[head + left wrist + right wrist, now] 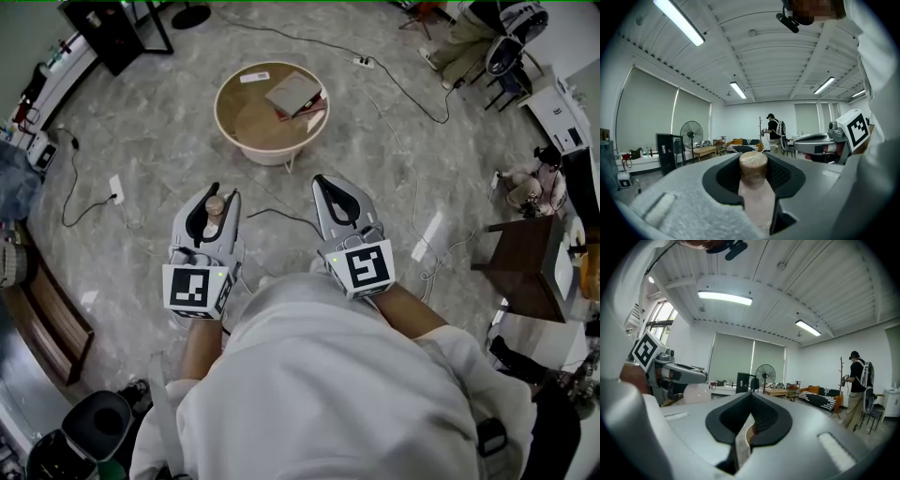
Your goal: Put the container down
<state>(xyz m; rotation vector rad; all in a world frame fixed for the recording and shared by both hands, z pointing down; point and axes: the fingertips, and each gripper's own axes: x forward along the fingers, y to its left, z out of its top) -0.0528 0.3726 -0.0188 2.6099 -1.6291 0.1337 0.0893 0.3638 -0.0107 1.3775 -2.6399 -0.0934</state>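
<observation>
Left tool (222,196): clamped on small pale-pink bottle-shaped container with tan cap (753,180), above grey marbled floor (141,141) | Right tool (330,184): jaws closed together, empty.

1. The person wears a loose white top (337,375) whose sleeves leave the forearms bare.
2. The left claw (223,193) has a smooth grey shell lined with black pads (ribbed, seen close up).
3. The right claw (323,183) has the same grey shell and black lining.
4. The left cube (195,288) and the right cube (366,265) are white and carry black square markers, and each has a small green light at its edge.
</observation>
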